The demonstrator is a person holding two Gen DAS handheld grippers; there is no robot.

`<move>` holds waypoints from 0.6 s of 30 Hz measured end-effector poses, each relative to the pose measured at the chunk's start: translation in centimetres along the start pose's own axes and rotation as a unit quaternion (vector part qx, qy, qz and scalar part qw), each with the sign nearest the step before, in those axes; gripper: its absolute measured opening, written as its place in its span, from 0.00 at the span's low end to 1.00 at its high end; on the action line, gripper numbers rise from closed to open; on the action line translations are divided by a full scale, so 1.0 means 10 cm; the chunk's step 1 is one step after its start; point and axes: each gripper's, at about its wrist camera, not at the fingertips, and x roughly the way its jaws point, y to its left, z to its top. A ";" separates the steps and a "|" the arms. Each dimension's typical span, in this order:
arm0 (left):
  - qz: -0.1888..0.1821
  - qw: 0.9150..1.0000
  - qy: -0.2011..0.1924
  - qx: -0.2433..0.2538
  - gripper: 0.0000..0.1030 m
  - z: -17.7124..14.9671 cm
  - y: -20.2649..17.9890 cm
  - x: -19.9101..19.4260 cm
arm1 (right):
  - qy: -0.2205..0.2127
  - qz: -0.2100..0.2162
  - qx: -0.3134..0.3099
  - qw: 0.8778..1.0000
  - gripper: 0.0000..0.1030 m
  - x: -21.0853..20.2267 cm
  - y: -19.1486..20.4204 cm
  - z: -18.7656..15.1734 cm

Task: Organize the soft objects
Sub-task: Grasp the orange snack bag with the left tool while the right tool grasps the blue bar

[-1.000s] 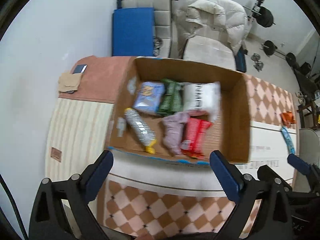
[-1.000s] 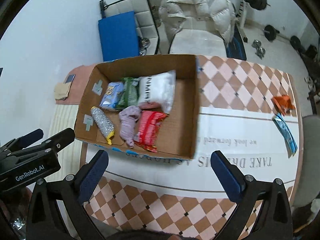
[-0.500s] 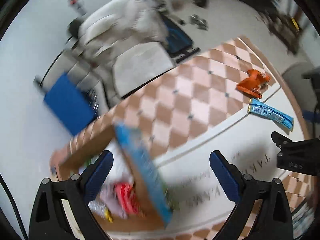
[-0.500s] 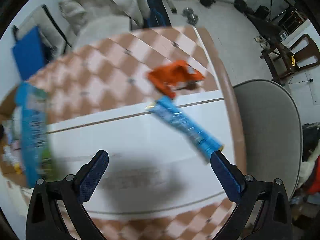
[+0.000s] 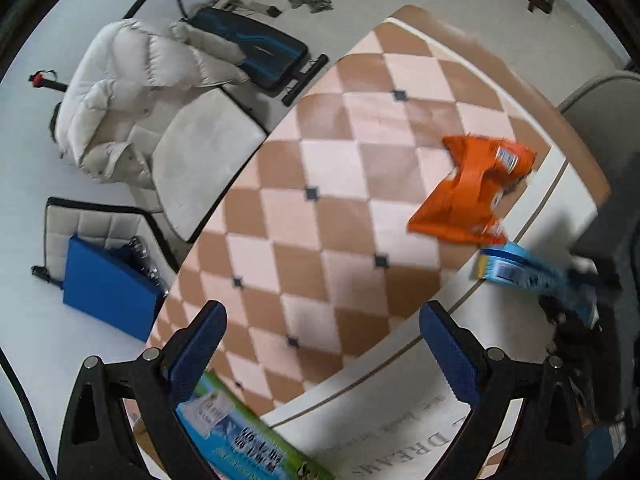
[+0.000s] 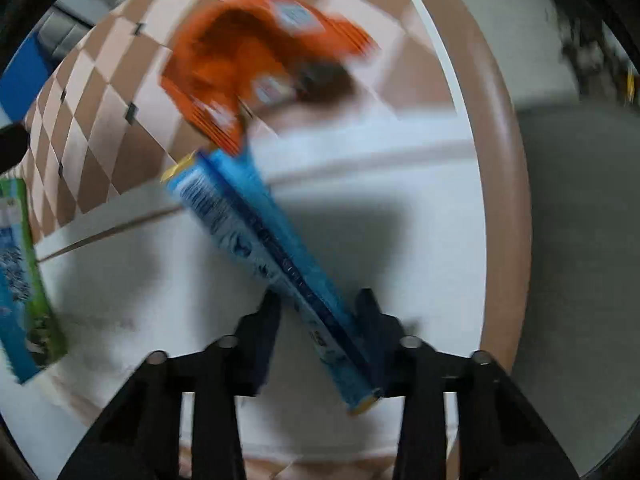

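The right gripper (image 6: 320, 320) has its fingers drawn in narrow around the near end of a long blue packet (image 6: 264, 264) that lies on the white part of the counter (image 6: 400, 240). The view is blurred, so it is hard to tell whether both pads press the packet, though the packet runs between them. Its long axis runs diagonally, from the gripper up and to the left, and its far end points at a crumpled orange bag (image 6: 256, 64) and nearly touches it. The orange bag sits on the checkered cloth (image 6: 100, 128) near the counter's rounded edge. In the left wrist view the left gripper (image 5: 320, 340) hangs wide and holds nothing above the checkered cloth (image 5: 320, 184); the orange bag (image 5: 472, 192) and the blue packet (image 5: 520, 276) show at the right, just beside each other. The printed blue-green edge of a box (image 5: 248, 436) lies at the bottom, beside the left finger. A white padded jacket (image 5: 132, 92) rests on a seat beyond the counter.
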 end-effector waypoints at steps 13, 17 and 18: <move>-0.083 0.992 0.054 0.074 0.94 0.81 -0.68 0.46 | -0.010 0.105 0.116 0.988 0.53 -0.04 -0.47 -0.06; -0.130 0.987 0.083 0.042 0.43 0.82 -0.67 0.61 | -0.015 0.077 0.116 0.990 0.50 -0.01 -0.38 0.01; -0.129 0.988 0.083 0.035 0.41 0.80 -0.66 0.61 | -0.014 0.068 0.115 0.991 0.48 -0.01 -0.30 0.06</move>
